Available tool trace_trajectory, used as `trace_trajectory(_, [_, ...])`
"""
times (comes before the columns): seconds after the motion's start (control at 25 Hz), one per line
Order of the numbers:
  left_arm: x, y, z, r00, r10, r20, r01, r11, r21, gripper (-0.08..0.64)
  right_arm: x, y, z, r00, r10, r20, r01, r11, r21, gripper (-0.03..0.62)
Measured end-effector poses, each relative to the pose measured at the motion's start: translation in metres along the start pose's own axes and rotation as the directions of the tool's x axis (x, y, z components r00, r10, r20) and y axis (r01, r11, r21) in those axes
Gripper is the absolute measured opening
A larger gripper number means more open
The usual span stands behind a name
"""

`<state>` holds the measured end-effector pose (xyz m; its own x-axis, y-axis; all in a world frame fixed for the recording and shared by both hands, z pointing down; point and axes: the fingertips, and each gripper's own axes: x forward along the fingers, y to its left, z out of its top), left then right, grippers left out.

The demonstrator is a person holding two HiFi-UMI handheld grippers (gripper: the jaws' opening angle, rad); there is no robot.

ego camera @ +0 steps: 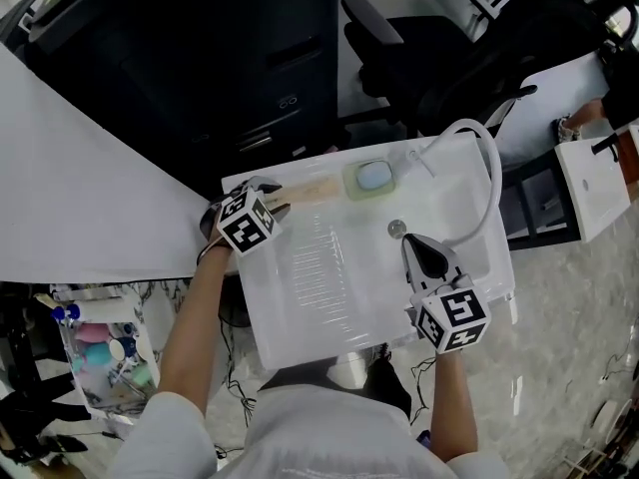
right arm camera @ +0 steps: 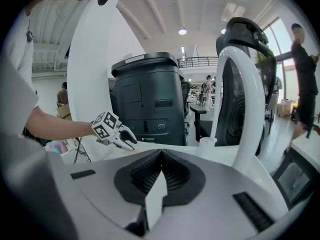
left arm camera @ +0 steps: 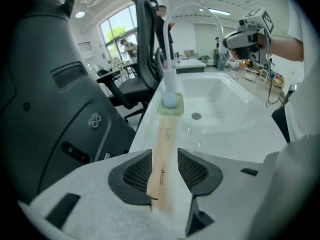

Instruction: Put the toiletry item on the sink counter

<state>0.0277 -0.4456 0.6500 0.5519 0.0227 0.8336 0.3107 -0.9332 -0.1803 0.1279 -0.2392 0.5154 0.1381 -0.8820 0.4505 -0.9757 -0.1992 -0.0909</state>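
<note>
Where the toiletry item (left arm camera: 162, 154) runs back toward the camera in the left gripper view, its near end is cut off by the body of the left hand-held gripper (left arm camera: 165, 171), so its full length cannot be seen. It is a long, flat, pale beige piece; the small dark print along it is too fine to read. In the head view the same toiletry item (ego camera: 310, 190) shows faintly against the white worktop (ego camera: 419, 163), and its left end is hidden under the jaws of the left hand-held gripper (ego camera: 275, 200).

The item lies flat on the back strip of the worktop, behind the sink basin (ego camera: 339, 267), lengthwise along the rim. Its far end reaches up to the green soap dish (left arm camera: 171, 105), which holds a pale blue soap (ego camera: 374, 176); whether the two touch cannot be made out.

The left hand-held gripper's jaws stand wide apart with the item lying between them. A clear gap shows at the right pad. The left pad sits right at the item's edge, and contact there is unclear, but nothing is clamped.

The right hand-held gripper (ego camera: 409, 239) hovers over the right side of the basin, near the drain (ego camera: 396, 229) and the white faucet (ego camera: 479, 168), well apart from the item. Its jaws are pressed together with nothing between them (right arm camera: 161, 156).
</note>
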Motion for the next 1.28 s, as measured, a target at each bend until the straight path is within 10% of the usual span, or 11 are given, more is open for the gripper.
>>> trace_trajectory(0.24, [-0.076,-0.012,-0.004,0.975,0.190,0.120,-0.150,0.947,-0.283,0.126,-0.022,0.016,0.024,0.998,0.056,0.030,-0.055,0.997,-0.046,-0.003])
trace_trajectory(0.52, [-0.167,-0.042,0.006,0.862,0.454,0.227,-0.236,0.754,-0.613,0.020,-0.055,0.022,0.064,0.983,0.159,0.095,-0.139,0.972,-0.190,-0.003])
trace_trajectory(0.68, [-0.206,-0.073,0.025,0.802,0.546,0.241,-0.280,0.701,-0.655,0.011,-0.083,0.021,0.077,0.973,0.192,0.126,-0.156,0.955,-0.250,-0.003])
trace_trajectory(1.28, [-0.302,-0.217,0.093,0.648,0.719,0.252,-0.445,0.625,-0.641,0.011,-0.180,0.029,0.087,0.929,0.310,0.202,-0.215,0.897,-0.385,-0.003])
